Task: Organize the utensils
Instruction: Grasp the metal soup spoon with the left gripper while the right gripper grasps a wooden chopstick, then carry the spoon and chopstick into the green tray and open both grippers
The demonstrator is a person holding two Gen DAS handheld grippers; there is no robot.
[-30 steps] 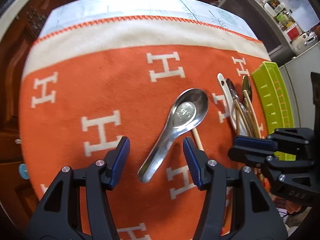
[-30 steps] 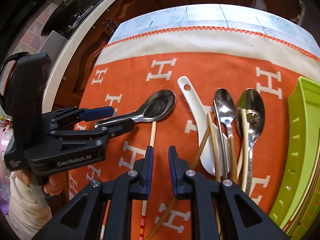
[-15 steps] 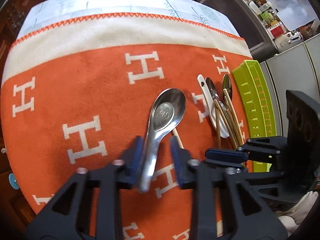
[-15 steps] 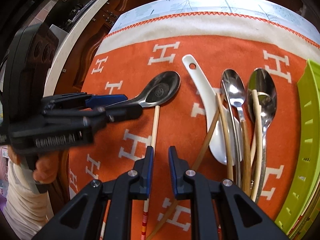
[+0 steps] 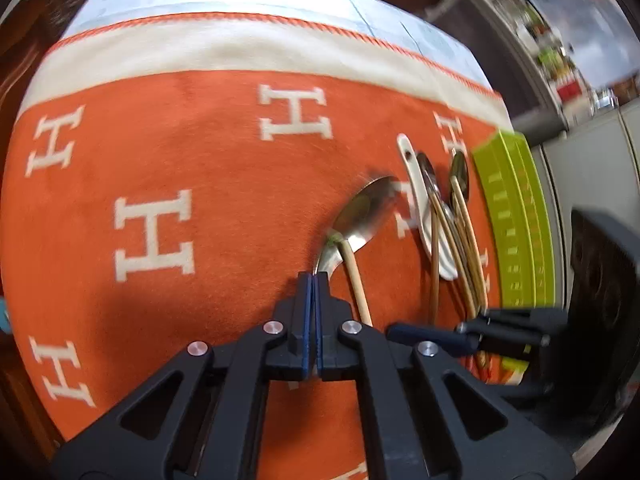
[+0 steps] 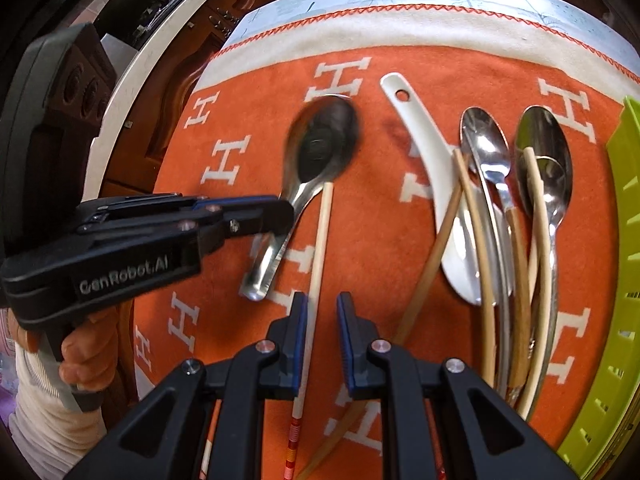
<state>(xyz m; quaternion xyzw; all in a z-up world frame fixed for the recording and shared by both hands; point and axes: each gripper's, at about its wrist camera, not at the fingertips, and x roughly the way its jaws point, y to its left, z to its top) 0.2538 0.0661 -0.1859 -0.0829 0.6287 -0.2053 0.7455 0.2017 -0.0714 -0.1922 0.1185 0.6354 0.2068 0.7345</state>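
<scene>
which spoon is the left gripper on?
The wide steel soup spoon, lying alone to the left of the white ceramic spoon. The left gripper is shut on its handle; the two slimmer steel spoons lie untouched under the chopsticks.

Left gripper (image 6: pixel 280 216) angled steeply downward, jaws fully closed, blue pads (image 5: pixel 306 312) almost meeting; gripped below by a bare hand (image 6: pixel 76 356) with a pale sleeve. Right gripper (image 6: pixel 322 312) likewise pitched downward, jaws slightly parted, pads (image 6: pixel 345 320) pressing on nothing.
</scene>
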